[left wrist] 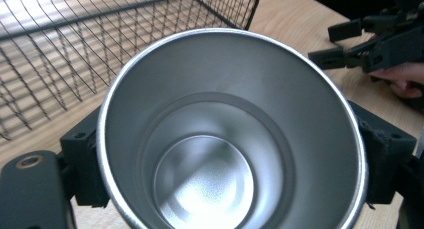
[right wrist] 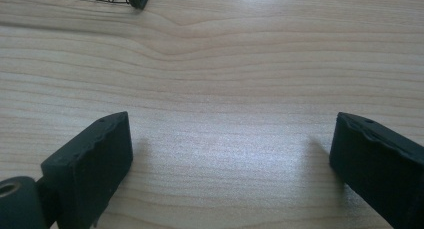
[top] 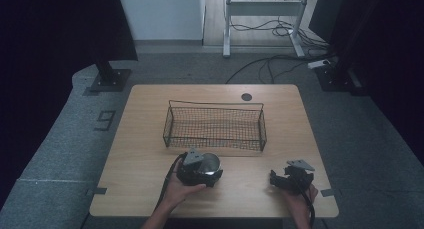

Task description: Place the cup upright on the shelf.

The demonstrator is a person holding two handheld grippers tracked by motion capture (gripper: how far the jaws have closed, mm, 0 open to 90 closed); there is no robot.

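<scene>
A shiny steel cup [left wrist: 230,139] sits between the jaws of my left gripper [left wrist: 230,159], whose pads press on its two sides; the cup's inside is bare metal. From above, the cup [top: 212,162] and left gripper [top: 200,171] are just in front of the black wire basket [top: 215,125], near its front left part. My right gripper [top: 281,180] rests low over the wooden table [top: 150,154] at the front right, and its jaws stand wide apart with only bare wood between them [right wrist: 230,154]. The right gripper [left wrist: 350,44] also appears far off in the left gripper view.
The wire basket [left wrist: 75,54] stands at the table's middle with nothing visible inside it. A small dark round cap [top: 246,96] sits in the tabletop behind it. Stands, a desk frame and cables cover the floor beyond the table.
</scene>
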